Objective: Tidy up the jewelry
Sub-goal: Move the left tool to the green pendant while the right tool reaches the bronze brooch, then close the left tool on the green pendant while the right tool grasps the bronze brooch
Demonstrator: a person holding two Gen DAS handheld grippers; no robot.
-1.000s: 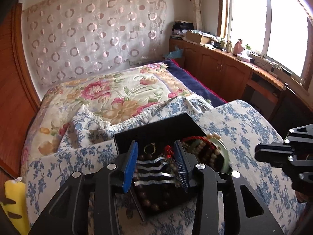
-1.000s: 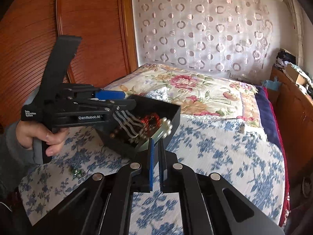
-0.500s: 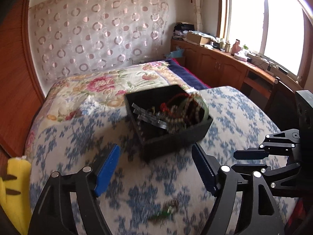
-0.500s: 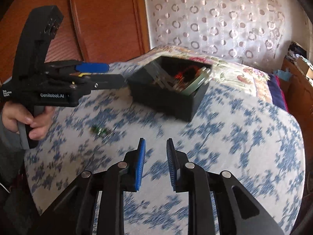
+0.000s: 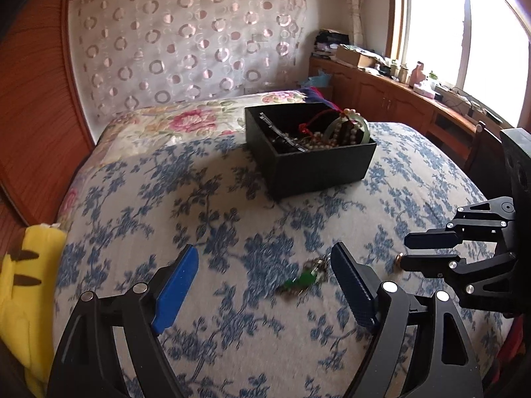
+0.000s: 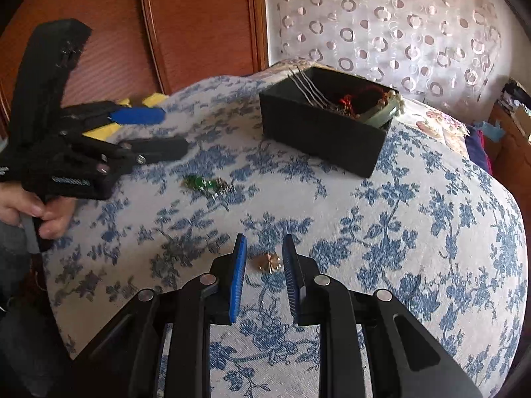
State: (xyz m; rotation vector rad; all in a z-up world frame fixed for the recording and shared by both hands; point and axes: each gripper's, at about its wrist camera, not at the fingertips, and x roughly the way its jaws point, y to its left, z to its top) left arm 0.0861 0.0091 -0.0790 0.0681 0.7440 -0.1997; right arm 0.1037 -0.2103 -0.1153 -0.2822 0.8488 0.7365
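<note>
Brimming black box (image 5: 318,169) (beads (image 5: 345,134), bangle (image 6: 385,112))

black box (image 5: 318,169), blue-flowered white bedspread (image 5: 205,199); green jewelry piece (image 5: 300,280), gold trinket (image 6: 268,261)

No writing can be read with certainty. The only lettering is a pale printed line on the side of the left gripper (image 6: 159,132) body, seen from the right wrist camera, and motion blur smears it past reading.
</note>
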